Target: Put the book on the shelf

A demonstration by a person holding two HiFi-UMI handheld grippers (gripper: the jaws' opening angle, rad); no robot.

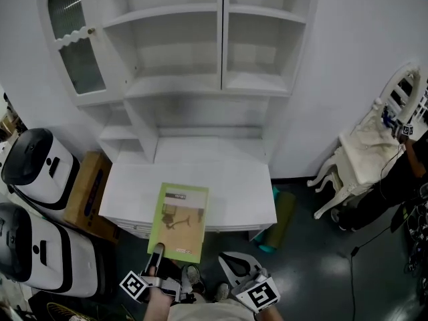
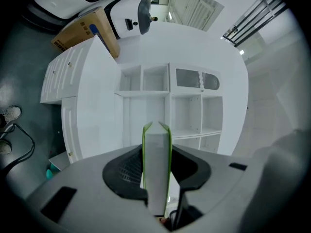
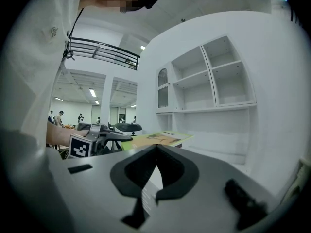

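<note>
**Trainee:** Head view check: where is the book?

**Instructor:** It lies flat over the front edge of the desk, green cover up, with its near end overhanging. Whether it rests on the desk or hangs just above it cannot be told.

**Trainee:** What holds it?

**Instructor:** The left gripper is clenched on the near end. In the left gripper view both pads press the covers, with the page block edge-on between them. The right gripper is closed on nothing and hangs beside the left one, apart from the book.

**Trainee:** Which step is in hand?

**Instructor:** Judged from the layout, it is the carry to the shelf. The shelf stands behind and above the desk, and the bays in view hold nothing.

**Trainee:** How is the carry done well?

**Instructor:**
1. Grip firmly. The hold is at one end only, so the far end will likely sag or swing.
2. Raise the book clear of the desk before moving it forward.
3. Pick one bay and aim at its middle, away from the divider and the open door.
4. Turn the book upright if it is to stand, or level it if it is to lie.
5. Release only once a board bears the weight.

**Trainee:** Any use for the right gripper?

**Instructor:** It may steady the free end if the book tilts.
</note>
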